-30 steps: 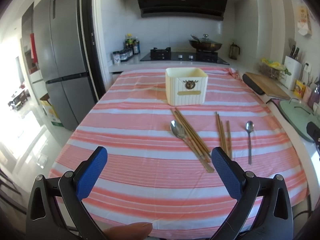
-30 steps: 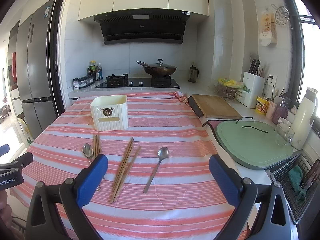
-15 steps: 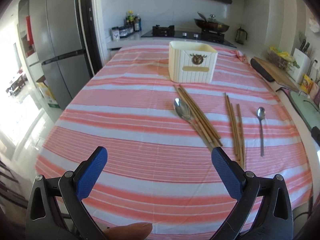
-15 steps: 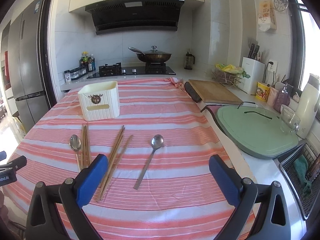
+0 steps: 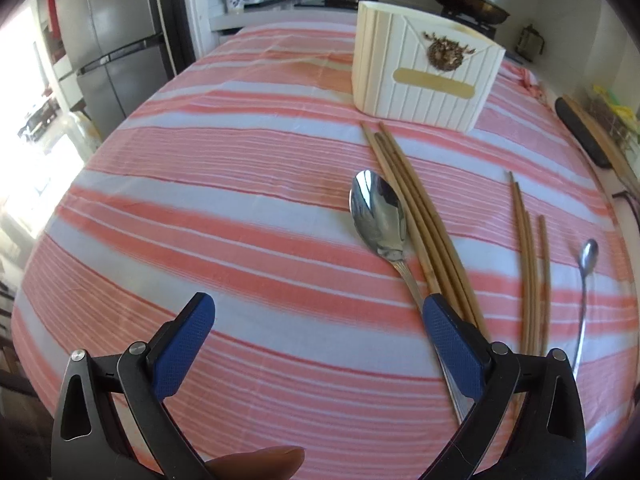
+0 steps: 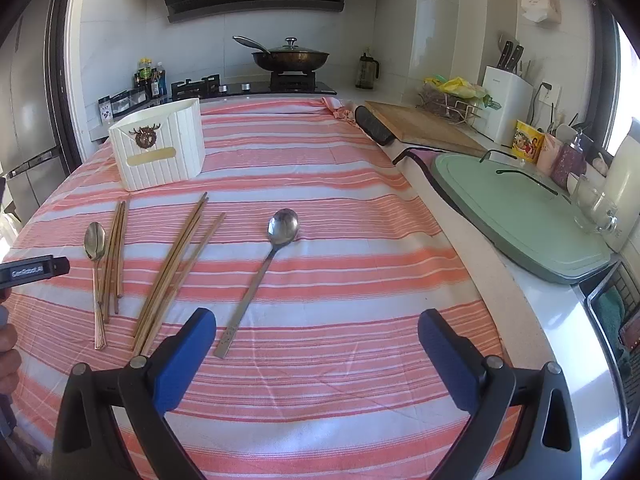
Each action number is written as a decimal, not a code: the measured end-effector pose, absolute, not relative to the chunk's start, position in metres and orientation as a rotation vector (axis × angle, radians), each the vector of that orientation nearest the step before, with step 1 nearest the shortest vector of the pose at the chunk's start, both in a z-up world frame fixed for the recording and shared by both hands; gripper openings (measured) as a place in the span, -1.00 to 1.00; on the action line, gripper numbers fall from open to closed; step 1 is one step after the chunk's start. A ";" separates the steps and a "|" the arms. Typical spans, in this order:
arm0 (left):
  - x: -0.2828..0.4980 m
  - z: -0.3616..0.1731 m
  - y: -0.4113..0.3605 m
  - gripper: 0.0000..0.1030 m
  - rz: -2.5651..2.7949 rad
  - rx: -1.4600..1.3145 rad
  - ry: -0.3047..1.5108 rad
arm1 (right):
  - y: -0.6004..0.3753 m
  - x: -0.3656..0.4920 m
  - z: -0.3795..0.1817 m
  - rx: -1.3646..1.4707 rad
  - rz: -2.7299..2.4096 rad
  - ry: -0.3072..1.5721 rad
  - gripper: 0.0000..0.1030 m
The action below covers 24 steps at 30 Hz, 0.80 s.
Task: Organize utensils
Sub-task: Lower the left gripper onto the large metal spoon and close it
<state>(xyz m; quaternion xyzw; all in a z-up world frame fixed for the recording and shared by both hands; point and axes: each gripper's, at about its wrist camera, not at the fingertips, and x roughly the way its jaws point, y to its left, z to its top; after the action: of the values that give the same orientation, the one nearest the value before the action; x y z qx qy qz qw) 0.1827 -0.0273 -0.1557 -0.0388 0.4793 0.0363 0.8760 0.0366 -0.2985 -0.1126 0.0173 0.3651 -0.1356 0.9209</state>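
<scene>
Utensils are spread on a pink-and-white striped tablecloth (image 6: pixel 360 280) over the table. A cream ribbed plastic holder with a brown deer emblem (image 6: pixel 160 152) is set at the far left, upright. Near it, a shiny steel spoon with a fluted handle (image 5: pixel 380 216) is laid just beside a bundle of brown wooden chopsticks (image 5: pixel 420 224), the two touching along the handle. A second group of wooden chopsticks (image 6: pixel 176 264) is spread to the right, and a second steel spoon with a flat handle (image 6: pixel 264 264) is placed further right, apart from the rest.

The left gripper (image 5: pixel 316 312) is held low over the cloth with its blue-padded jaws spread wide and nothing between them; its right pad covers the near ends of the first bundle and spoon handle. The right gripper (image 6: pixel 316 326) is likewise spread wide and empty, its left pad just beside the flat handle's tip.

A pale green board (image 6: pixel 520 208) and a wooden cutting board (image 6: pixel 424 126) are seen on the counter at the right.
</scene>
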 end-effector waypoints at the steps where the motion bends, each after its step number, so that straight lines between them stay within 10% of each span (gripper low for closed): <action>1: 0.187 -0.160 -0.029 1.00 0.082 -0.082 1.009 | -0.299 0.038 -0.114 0.034 -0.277 0.752 1.00; 24: 0.201 -0.180 0.009 0.99 -0.097 0.076 1.138 | -0.340 0.096 -0.133 0.151 -0.163 0.912 0.99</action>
<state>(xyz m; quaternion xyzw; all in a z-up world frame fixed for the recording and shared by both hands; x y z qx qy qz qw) 0.2009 0.0086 -0.1803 0.0359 0.5385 -0.0458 0.8406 0.0956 -0.3403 -0.1329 0.0726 0.4394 -0.0784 0.8919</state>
